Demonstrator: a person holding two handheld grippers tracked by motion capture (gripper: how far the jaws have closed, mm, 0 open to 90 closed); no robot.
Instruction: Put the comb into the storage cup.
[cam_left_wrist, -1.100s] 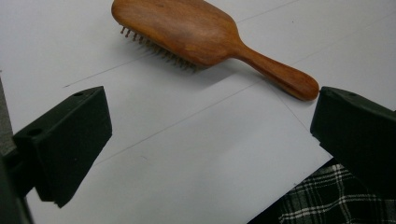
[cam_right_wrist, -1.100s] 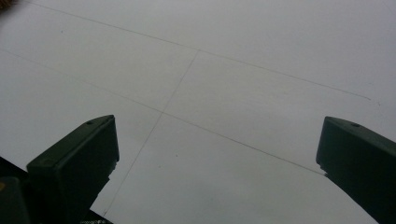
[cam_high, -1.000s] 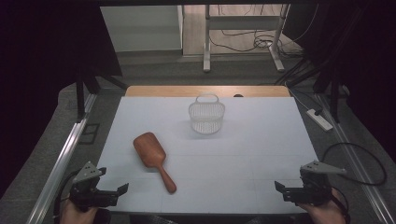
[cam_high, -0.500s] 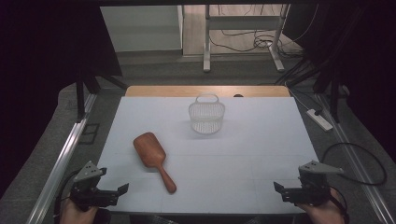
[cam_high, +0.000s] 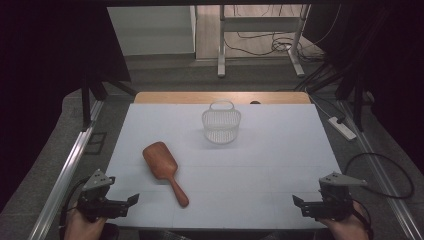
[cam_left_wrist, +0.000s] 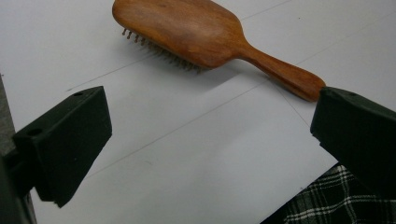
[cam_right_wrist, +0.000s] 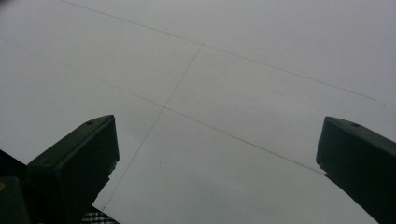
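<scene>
Left gripper: jaws spread wide, holding nothing, at the table's near left corner.
Right gripper: jaws wide apart, empty, near right corner.
Hairbrush: lies bristles down on the white table, beyond the left gripper, nothing between.
Basket: farther back, well apart.
Hidden: hands cut off by the bottom edge.

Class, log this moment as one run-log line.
left gripper: open, near hairbrush | right gripper: open | basket: upright, apart

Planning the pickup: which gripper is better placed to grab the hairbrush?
Left. The left gripper sits open near the hairbrush handle; the right gripper is across the table.
</scene>
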